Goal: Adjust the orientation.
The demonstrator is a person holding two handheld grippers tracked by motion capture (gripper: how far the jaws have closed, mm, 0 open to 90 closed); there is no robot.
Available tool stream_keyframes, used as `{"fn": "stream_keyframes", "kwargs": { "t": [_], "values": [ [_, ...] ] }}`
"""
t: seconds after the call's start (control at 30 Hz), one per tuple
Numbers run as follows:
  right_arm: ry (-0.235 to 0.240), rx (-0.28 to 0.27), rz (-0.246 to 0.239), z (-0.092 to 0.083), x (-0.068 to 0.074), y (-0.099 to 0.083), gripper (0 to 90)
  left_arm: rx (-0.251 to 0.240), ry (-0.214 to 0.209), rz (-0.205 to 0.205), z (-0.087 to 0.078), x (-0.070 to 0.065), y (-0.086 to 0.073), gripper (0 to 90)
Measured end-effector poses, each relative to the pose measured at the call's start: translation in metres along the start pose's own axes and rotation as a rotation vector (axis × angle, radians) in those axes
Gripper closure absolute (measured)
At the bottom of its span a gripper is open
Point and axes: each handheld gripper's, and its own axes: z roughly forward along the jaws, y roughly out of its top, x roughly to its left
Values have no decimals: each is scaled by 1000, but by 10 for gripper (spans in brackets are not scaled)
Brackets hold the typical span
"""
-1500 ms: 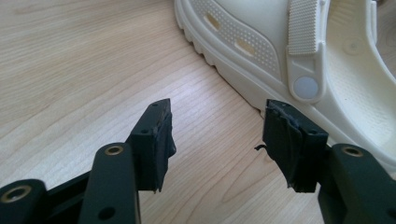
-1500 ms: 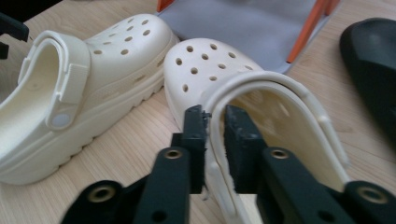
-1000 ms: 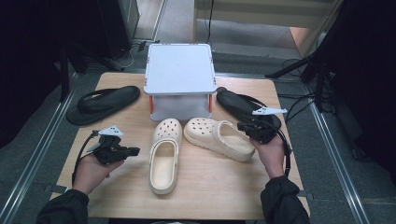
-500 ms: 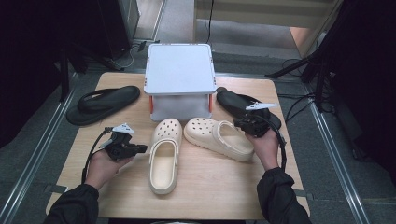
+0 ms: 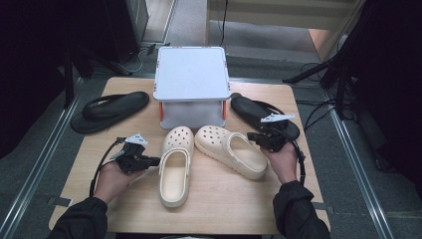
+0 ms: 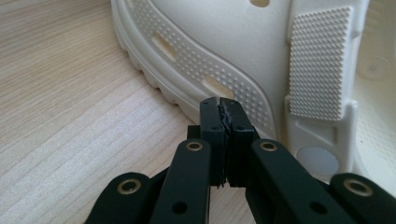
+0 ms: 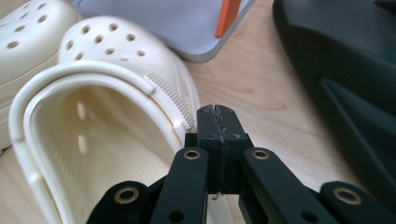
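Two cream clogs lie at frame centre: left clog (image 5: 175,167), right clog (image 5: 231,151). Left gripper (image 5: 153,161) and right gripper (image 5: 252,136), jaws pressed together, could shove them aside unless opened.

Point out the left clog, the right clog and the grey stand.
left clog (image 5: 175,172), high view, on the footbed.
right clog (image 5: 234,151), high view, on the strap across the opening.
grey stand (image 5: 191,74), high view, on the middle of its flat top.
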Motion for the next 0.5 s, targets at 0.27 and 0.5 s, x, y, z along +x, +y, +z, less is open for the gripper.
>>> {"fn": "stream_keyframes", "kwargs": {
  "t": [0.27, 0.5],
  "values": [
    [20, 4, -2, -5, 9, -7, 900, -11, -13, -12, 0, 1, 1, 893],
    [55, 18, -26, -3, 16, -8, 900, -3, -30, 2, 2, -5, 0, 893]
  ]
}}
